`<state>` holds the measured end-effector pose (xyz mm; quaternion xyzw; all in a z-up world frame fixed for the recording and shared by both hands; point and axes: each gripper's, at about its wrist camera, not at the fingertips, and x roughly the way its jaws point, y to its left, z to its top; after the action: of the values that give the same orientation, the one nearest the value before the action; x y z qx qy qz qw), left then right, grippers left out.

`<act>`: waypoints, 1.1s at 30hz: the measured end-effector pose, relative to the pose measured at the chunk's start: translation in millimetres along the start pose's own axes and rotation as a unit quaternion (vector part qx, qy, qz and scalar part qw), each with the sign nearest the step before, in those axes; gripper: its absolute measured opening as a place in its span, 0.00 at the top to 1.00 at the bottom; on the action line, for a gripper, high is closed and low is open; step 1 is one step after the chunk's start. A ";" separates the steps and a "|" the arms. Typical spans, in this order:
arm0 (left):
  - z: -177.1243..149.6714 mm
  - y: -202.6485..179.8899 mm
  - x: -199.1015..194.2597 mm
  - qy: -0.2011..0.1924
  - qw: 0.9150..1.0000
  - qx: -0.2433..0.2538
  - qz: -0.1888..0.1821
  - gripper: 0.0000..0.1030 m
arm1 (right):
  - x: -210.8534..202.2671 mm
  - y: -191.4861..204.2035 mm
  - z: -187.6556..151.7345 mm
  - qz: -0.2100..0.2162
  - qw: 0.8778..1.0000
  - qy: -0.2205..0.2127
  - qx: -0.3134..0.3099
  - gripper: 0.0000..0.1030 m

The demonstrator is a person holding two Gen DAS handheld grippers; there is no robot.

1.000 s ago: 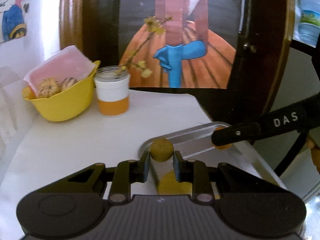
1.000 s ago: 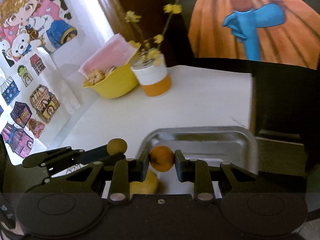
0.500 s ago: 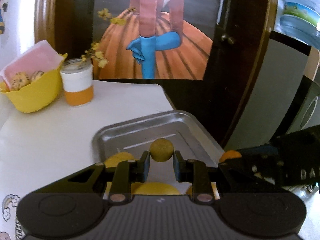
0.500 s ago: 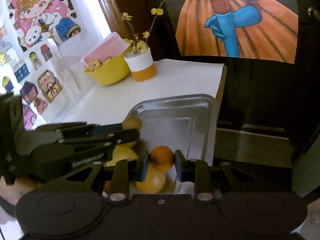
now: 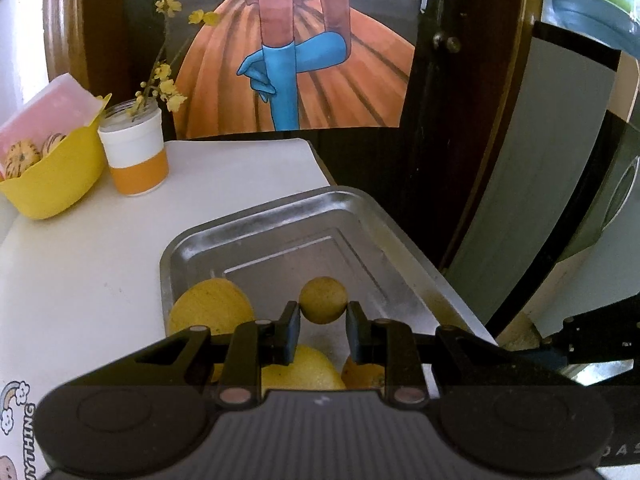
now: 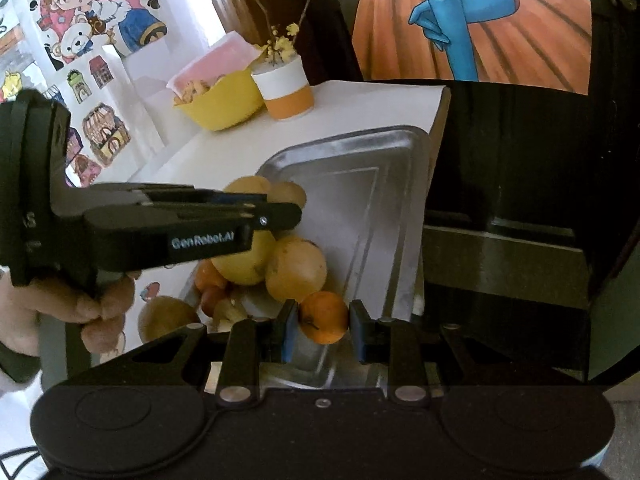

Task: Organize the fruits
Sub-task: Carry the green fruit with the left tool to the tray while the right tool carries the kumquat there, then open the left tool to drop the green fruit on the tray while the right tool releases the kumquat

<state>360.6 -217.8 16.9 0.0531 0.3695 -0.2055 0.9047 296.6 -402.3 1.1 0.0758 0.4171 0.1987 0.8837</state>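
Left wrist view: the left tool (image 5: 323, 319) pinches a small brownish-yellow round fruit (image 5: 323, 299) between its two fingers, held above the metal tray (image 5: 256, 236). In the tray, a flat yellow fruit (image 5: 210, 310) lies at 9 o'clock of the held fruit; further yellow and orange pieces at 6 o'clock are partly hidden by the tool body. The tray rests on the white counter (image 5: 80, 264). At 10 o'clock on the counter stand a yellow bowl (image 5: 52, 184) and, just beside it, a white-and-orange jar (image 5: 134, 160) with yellow flower sprigs.

Right wrist view: the right tool (image 6: 323, 326) pinches a small orange fruit (image 6: 323, 317) over the near part of the tray (image 6: 376, 184). A cluster of yellow and tan fruits (image 6: 294, 266) lies at 11 o'clock of the orange. The left tool (image 6: 280, 210) enters from 9 o'clock, gripped by a hand (image 6: 94, 312); its fingertips are seen edge-on.
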 end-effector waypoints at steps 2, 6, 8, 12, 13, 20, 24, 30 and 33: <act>0.5 -1.0 0.1 0.002 1.000 0.002 0.002 0.74 | 1.8 -1.3 -2.5 0.000 1.000 0.001 0.003 0.72; 0.3 -2.6 0.0 0.003 1.000 0.006 0.004 0.74 | 4.2 -1.0 -4.7 0.000 1.000 0.001 0.006 0.71; 0.1 -2.9 -0.2 0.002 1.000 0.006 0.004 0.74 | 5.1 -0.1 -4.9 -0.001 1.000 0.000 0.005 0.71; 0.4 -2.9 0.2 0.002 1.000 0.004 0.002 0.74 | 6.3 1.9 -4.8 -0.002 1.000 -0.001 0.000 0.70; 0.3 -3.0 -0.1 0.002 1.000 0.003 0.001 0.74 | 6.1 2.7 -4.9 -0.004 1.000 -0.003 -0.002 0.69; -1.1 -0.5 -5.9 -0.012 1.000 -0.006 -0.007 0.66 | -0.1 9.1 -7.2 -0.015 0.999 -0.025 -0.018 0.58; -1.1 -0.8 -13.0 -0.027 1.000 -0.011 -0.001 0.42 | -3.4 12.1 -8.1 -0.023 0.999 -0.036 -0.023 0.52; 0.6 0.5 -27.3 -0.052 0.998 -0.016 0.009 0.25 | -9.9 16.8 -8.9 -0.035 0.997 -0.056 -0.026 0.39; 1.0 5.2 -33.6 -0.062 0.998 -0.025 0.015 0.17 | -13.4 19.2 -8.5 -0.036 0.997 -0.065 -0.025 0.30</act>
<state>341.8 -202.1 40.5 0.0229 0.3166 -0.1849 0.9301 276.9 -390.7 10.9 0.0511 0.3563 0.1719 0.9170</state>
